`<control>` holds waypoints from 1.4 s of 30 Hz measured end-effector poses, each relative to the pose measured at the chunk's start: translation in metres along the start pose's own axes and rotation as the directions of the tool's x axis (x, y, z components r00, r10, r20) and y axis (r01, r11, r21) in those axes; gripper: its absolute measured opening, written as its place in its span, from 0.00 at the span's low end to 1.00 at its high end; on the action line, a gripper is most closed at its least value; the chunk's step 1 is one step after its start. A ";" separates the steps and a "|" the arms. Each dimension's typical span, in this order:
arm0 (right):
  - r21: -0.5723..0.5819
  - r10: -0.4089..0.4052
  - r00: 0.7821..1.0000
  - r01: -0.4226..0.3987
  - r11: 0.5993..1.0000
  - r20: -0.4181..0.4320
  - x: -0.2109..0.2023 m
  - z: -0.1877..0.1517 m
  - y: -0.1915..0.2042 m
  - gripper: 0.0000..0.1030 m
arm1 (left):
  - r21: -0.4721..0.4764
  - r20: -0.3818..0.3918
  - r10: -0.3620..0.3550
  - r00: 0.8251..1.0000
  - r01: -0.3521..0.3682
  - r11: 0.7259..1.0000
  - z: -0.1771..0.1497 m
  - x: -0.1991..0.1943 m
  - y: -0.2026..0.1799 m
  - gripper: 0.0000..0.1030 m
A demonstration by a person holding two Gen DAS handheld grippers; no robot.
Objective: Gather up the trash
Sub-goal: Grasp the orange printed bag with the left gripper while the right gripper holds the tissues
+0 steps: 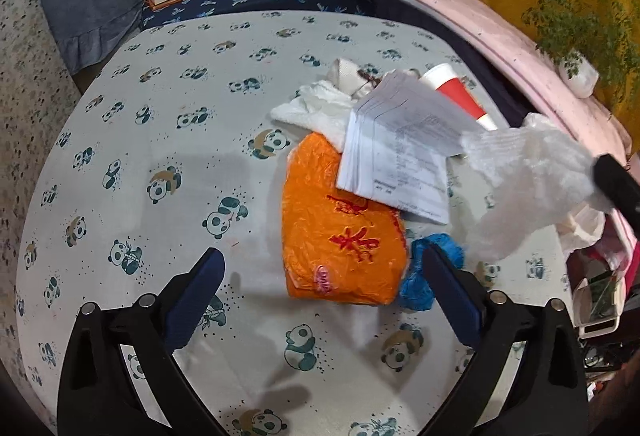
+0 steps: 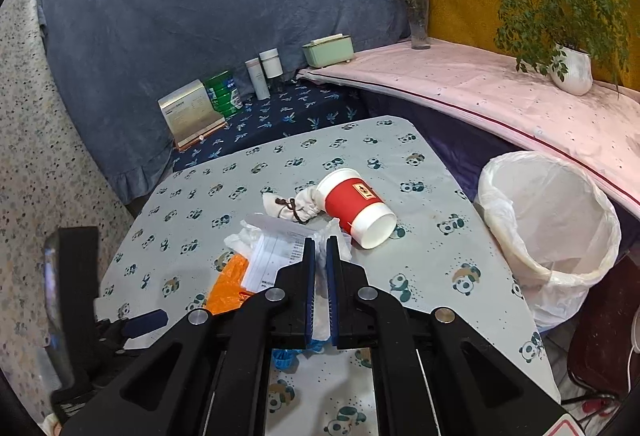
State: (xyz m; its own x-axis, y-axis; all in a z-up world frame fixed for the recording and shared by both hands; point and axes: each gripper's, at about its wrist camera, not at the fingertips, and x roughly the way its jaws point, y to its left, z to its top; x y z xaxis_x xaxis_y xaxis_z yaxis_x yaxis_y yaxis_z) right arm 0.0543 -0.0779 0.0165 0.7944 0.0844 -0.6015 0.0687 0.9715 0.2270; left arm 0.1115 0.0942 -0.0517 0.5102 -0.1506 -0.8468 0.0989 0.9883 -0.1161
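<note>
Above the panda-print table (image 2: 440, 195), right gripper (image 2: 321, 248) pinched on a white plastic wrapper (image 1: 532, 179) bound for the lined bin (image 2: 548, 220); left gripper (image 1: 324, 268) spread wide, ready for the orange bag (image 1: 340, 228).

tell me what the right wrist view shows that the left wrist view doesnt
Only the right wrist view shows the lined trash bin beside the table, the cup's open mouth, and the right gripper shut on thin white plastic.

Only the left wrist view shows the whole orange bag, the blue wad beside it, and the left gripper open over them, holding nothing.

Both show the red paper cup on its side, the paper stack, the drawstring pouch and the panda tablecloth.
</note>
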 end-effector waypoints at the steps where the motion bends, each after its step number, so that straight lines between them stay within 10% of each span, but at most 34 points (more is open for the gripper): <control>1: 0.003 -0.004 1.000 0.004 1.000 -0.003 0.000 -0.002 -0.002 0.05 | -0.003 -0.006 0.010 1.000 -0.010 1.000 -0.001 0.005 0.002 0.92; 6: 0.028 -0.020 1.000 0.020 0.999 -0.021 -0.001 -0.010 -0.015 0.05 | -0.008 -0.039 0.028 0.999 -0.028 1.000 0.000 0.024 0.005 0.86; 15: 0.046 -0.035 0.999 0.037 0.998 -0.037 0.001 -0.015 -0.027 0.05 | 0.011 -0.068 0.017 0.998 -0.016 1.000 -0.005 0.029 -0.003 0.26; 42: 0.036 0.001 0.995 -0.005 0.999 0.104 -0.057 0.013 -0.017 0.05 | 0.013 0.232 -0.039 0.972 0.037 0.999 0.027 -0.113 -0.020 0.12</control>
State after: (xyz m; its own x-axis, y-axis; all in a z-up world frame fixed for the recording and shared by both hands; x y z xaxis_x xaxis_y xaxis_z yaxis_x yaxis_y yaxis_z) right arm 0.0154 -0.1023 0.0571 0.8530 0.0620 -0.5182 0.0866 0.9623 0.2577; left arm 0.0751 0.0913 0.0609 0.6905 -0.1905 -0.6978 0.1290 0.9817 -0.1403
